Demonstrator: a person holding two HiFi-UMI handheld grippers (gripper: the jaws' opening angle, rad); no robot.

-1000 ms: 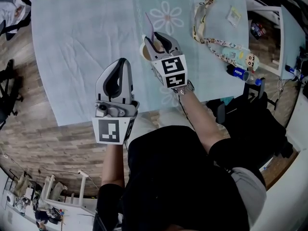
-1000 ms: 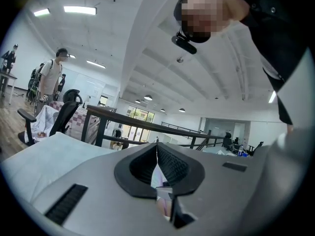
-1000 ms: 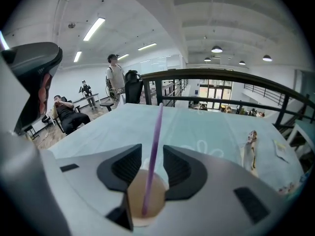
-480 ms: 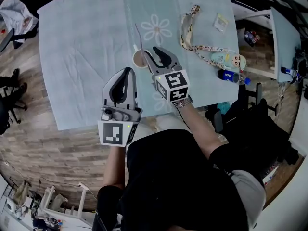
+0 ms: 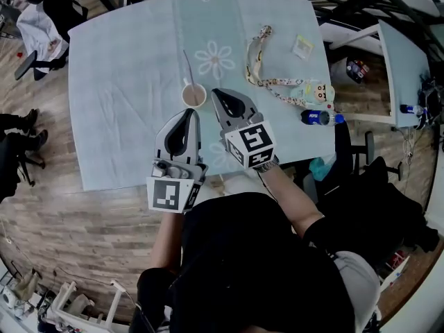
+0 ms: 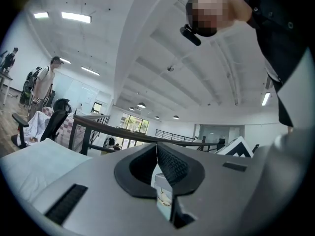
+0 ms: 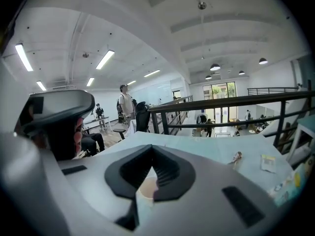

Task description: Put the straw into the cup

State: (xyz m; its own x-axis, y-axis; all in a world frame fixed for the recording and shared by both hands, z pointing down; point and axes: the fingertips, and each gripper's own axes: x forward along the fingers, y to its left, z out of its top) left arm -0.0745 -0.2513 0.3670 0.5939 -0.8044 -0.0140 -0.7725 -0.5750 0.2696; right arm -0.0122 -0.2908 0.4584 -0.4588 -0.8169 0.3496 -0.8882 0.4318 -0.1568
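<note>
A paper cup (image 5: 194, 96) stands on the table's pale blue cloth (image 5: 125, 82), and a thin straw (image 5: 186, 64) rises out of it, leaning up and to the left. My right gripper (image 5: 216, 91) hangs just right of the cup, apart from it, shut and empty. In the right gripper view its jaws (image 7: 151, 149) meet at the tips and the cup (image 7: 146, 187) shows through the gap below them. My left gripper (image 5: 191, 112) is below the cup, nearer the person, also shut on nothing (image 6: 157, 146).
A patterned lanyard (image 5: 258, 54), a small packet (image 5: 302, 45), a cartoon-printed case (image 5: 313, 90) and a blue-capped bottle (image 5: 319, 117) lie on the table's right side. Office chairs stand on the wooden floor at the left, and another desk (image 5: 399, 61) is at the right.
The right gripper let go of the straw, which now stands in the cup, then shut. Both grippers drew back from the cup toward the person and rose.
</note>
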